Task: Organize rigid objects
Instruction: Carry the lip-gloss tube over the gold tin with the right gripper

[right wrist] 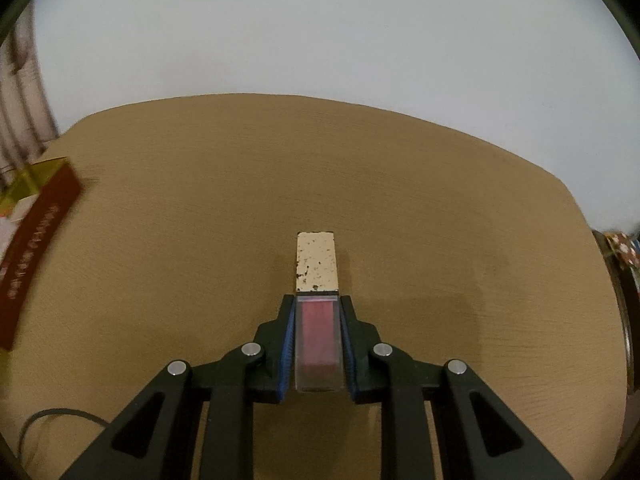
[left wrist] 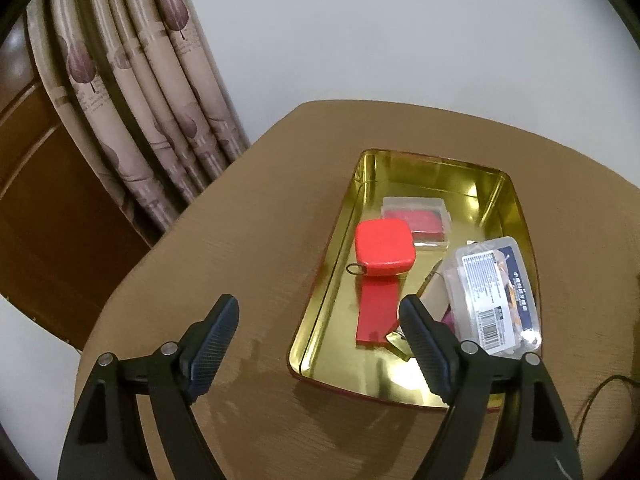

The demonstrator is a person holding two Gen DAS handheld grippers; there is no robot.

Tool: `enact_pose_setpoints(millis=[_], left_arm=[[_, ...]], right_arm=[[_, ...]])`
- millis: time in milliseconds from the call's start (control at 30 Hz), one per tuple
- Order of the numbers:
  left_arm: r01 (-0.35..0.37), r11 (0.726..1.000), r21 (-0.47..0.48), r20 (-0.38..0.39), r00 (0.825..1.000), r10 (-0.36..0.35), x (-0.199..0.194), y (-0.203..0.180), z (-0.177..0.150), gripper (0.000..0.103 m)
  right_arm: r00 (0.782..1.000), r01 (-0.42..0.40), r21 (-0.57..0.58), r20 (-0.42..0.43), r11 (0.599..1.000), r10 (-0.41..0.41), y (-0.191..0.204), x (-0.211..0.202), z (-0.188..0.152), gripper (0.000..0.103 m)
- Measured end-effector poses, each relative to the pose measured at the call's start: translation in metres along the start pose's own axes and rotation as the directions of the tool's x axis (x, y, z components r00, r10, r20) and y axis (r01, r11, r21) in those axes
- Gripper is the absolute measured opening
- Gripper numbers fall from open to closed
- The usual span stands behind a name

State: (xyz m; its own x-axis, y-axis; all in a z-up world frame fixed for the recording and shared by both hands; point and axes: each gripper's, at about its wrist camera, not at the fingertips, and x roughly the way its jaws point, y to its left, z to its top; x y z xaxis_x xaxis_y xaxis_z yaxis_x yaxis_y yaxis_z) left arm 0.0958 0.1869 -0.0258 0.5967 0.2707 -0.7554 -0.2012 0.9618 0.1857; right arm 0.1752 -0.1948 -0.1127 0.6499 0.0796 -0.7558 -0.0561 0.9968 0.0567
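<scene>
Right wrist: tongs (right wrist: 318,340) around clear rectangular case (right wrist: 318,344).

Soft, even indoor light; glare and mirror reflections flare off the gold tin (left wrist: 496,196). Fisheye bending curves the table (right wrist: 200,208) edge, dark corners vignette, and the right view's left margin smears with blur.
</scene>
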Motion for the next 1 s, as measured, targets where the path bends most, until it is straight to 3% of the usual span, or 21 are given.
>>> enact_pose_setpoints(millis=[233,333,467,700,900,1000], left_arm=[[0.018,0.999,-0.032,-0.01,1.0,-0.018,-0.001,0.012,0.005,0.081],[-0.006,0.999,-0.052,-0.019,1.0,0.005,0.002,0.021,0.006,0.083],[-0.003,0.996,-0.087,-0.024,1.0,0.001,0.004,0.033,0.011,0.086],[-0.063,0.992,-0.109,-0.027,0.998,0.06,0.007,0.048,0.012,0.089],[-0.072,0.989,-0.131,-0.042,0.997,0.067,0.012,0.058,0.013,0.09],[-0.069,0.985,-0.16,-0.059,0.996,0.061,0.016,0.064,0.013,0.09]], right_arm=[[0.99,-0.132,-0.113,0.026,0.985,0.135,0.068,-0.027,0.01,0.02],[0.98,-0.189,-0.172,0.035,0.967,0.197,0.102,-0.042,0.015,0.02],[0.958,-0.268,-0.241,0.039,0.933,0.285,0.149,-0.064,0.02,0.02],[0.914,-0.371,-0.328,0.037,0.868,0.405,0.212,-0.094,0.027,0.02],[0.88,-0.442,-0.384,-0.012,0.811,0.475,0.273,-0.103,0.018,0.02],[0.874,-0.456,-0.416,-0.039,0.787,0.485,0.298,-0.102,0.013,0.02]])
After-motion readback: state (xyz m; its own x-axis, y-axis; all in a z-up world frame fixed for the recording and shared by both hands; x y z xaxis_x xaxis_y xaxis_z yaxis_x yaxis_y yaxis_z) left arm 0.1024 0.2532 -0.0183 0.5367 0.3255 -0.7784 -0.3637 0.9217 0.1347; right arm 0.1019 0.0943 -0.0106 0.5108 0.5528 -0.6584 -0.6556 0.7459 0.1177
